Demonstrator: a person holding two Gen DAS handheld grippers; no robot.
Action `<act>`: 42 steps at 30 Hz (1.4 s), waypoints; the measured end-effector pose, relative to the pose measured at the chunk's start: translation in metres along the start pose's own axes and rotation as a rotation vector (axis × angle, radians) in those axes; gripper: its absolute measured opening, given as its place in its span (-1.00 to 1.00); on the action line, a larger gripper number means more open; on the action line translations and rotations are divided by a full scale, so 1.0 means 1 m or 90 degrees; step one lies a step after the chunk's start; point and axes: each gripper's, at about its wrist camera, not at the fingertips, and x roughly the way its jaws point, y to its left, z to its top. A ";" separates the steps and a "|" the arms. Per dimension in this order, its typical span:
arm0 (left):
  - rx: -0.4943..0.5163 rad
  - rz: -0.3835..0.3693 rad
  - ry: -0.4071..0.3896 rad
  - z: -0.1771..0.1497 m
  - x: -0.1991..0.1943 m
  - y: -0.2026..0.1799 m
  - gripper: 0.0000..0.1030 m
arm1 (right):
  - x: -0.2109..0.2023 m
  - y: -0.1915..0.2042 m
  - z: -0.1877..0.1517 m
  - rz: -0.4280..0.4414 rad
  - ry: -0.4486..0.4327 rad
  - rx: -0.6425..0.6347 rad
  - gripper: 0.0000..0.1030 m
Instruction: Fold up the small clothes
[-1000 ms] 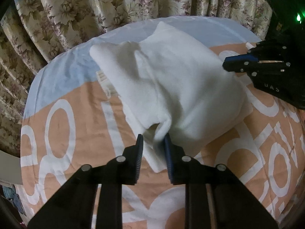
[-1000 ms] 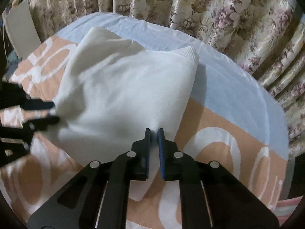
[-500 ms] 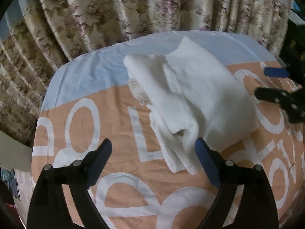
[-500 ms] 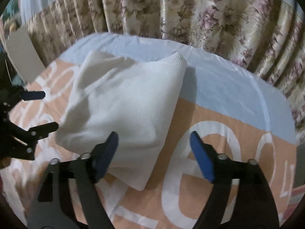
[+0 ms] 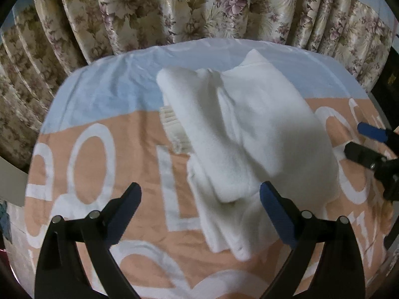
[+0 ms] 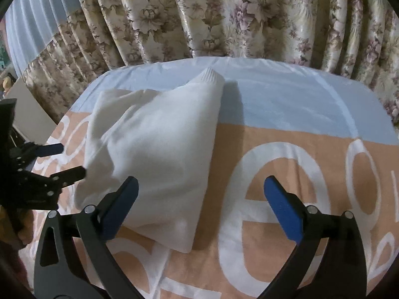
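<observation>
The left gripper (image 5: 200, 194) has its jaws spread wide and released, holding nothing. Its two blue-padded fingers (image 5: 276, 214) frame the near end of a folded white garment (image 5: 249, 134) and hover just short of it, not touching the cloth. The right gripper (image 6: 199, 194) is likewise released, jaws wide apart and empty. Its left finger sits in front of the garment's near edge, while its right finger hangs over bare cloth beside the garment.

The white garment (image 6: 159, 144) is a soft, fleecy piece folded into a thick, roughly rectangular bundle. In the left wrist view one folded layer, perhaps a sleeve, lies along the bundle's left side, with a ribbed edge (image 5: 172, 124) peeking out from under it. In the right wrist view a ribbed cuff or hem (image 6: 212, 76) forms the far corner of the bundle.

The garment lies on a bed cover (image 6: 286, 114) that is pale blue at the far end and peach with large white letters nearer the grippers. Each gripper shows at the edge of the other's view, on opposite sides of the bundle. Behind the bed hangs a pleated floral curtain (image 6: 224, 17).
</observation>
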 end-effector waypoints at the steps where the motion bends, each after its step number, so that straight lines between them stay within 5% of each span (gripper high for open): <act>1: -0.002 -0.006 0.002 0.001 0.002 -0.001 0.87 | 0.001 -0.002 0.000 0.000 -0.002 0.003 0.94; 7: -0.006 -0.036 0.025 0.008 0.025 -0.007 0.87 | 0.008 -0.015 0.005 0.063 0.005 0.052 0.94; 18: 0.013 -0.084 0.050 0.000 0.058 -0.016 0.86 | 0.031 -0.018 0.011 0.087 0.042 0.054 0.94; 25: 0.037 -0.094 0.037 -0.004 0.049 -0.013 0.34 | 0.049 -0.005 0.013 0.103 0.080 0.029 0.93; 27: 0.043 -0.100 0.040 -0.005 0.049 -0.010 0.29 | 0.058 0.000 0.013 0.107 0.103 0.014 0.83; 29: 0.045 -0.108 0.042 -0.007 0.048 -0.005 0.25 | 0.067 0.005 0.011 0.111 0.127 -0.002 0.49; 37: 0.055 -0.100 0.053 -0.001 0.050 -0.009 0.22 | 0.071 0.024 0.007 0.077 0.134 -0.072 0.19; 42: 0.039 -0.099 0.029 -0.003 0.044 -0.012 -0.11 | 0.064 0.034 0.006 0.062 0.110 -0.108 -0.10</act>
